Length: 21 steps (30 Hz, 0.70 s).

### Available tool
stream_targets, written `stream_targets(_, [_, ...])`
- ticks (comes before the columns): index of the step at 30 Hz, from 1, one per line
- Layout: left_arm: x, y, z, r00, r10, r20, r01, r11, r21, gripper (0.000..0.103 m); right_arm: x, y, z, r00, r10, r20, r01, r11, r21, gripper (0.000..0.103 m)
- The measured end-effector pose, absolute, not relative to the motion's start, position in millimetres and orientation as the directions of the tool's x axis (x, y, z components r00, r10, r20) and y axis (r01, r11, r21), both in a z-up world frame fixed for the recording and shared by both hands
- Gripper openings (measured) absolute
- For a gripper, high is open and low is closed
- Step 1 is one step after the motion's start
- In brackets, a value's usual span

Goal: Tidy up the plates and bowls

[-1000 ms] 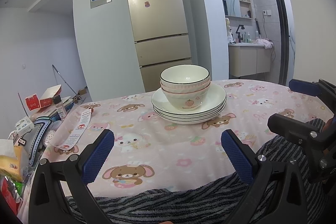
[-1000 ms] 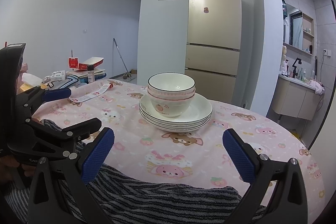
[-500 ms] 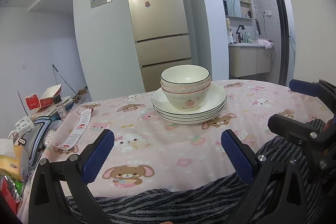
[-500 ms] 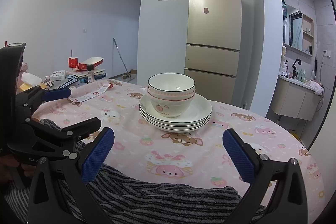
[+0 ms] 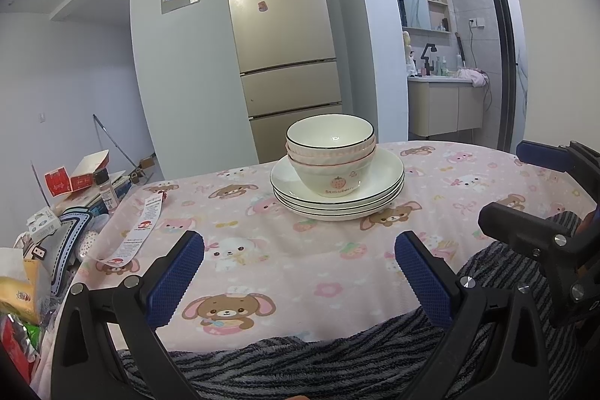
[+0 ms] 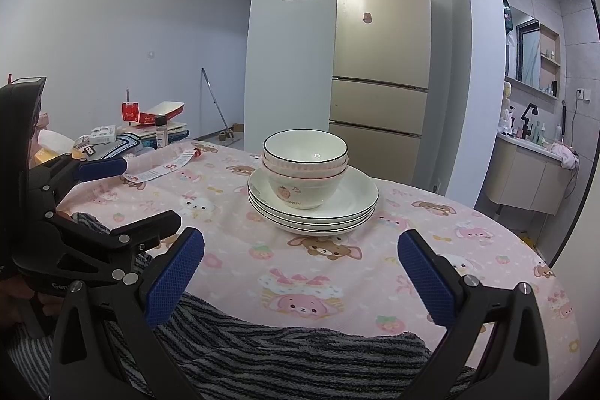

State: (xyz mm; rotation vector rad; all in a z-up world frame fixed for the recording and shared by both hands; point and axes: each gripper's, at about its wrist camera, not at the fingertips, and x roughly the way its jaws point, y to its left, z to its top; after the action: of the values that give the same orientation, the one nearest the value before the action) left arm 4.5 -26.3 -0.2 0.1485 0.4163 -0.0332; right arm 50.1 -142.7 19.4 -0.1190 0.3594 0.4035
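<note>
- Nested white ceramic bowls (image 5: 330, 152) sit on the stacked white black-rimmed plates (image 5: 337, 199): stacking looks finished.
- Left claw (image 5: 300, 274) and right claw (image 6: 302, 274) hang released, empty, near the pink cartoon-clothed desk (image 5: 262, 250); next, probably withdraw.

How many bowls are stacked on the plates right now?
3, nested: the black-rimmed bowl on top, a pink-edged bowl in the middle, the strawberry bowl at the bottom; more may be hidden.

**Shiny dishes, soft everything else**

The bowls (image 5: 330, 152) and plates (image 5: 382, 175) are looking like glossy glazed ceramic, catching highlights. The pink printed tablecloth (image 5: 262, 250) is reading as matt cloth, the striped towel (image 6: 285, 355) is looking fuzzy, and the fridge (image 5: 281, 44) is showing a smooth satin sheen
</note>
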Motion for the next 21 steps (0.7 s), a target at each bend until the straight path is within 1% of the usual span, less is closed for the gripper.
stream_targets(21, [4.0, -27.5, -2.0, 0.915, -0.001, -0.403, 0.063, 0.988, 0.141, 0.103, 51.8, -143.7, 21.2, 0.856, 0.362, -0.368, -0.403, 0.915, -0.036, 0.103])
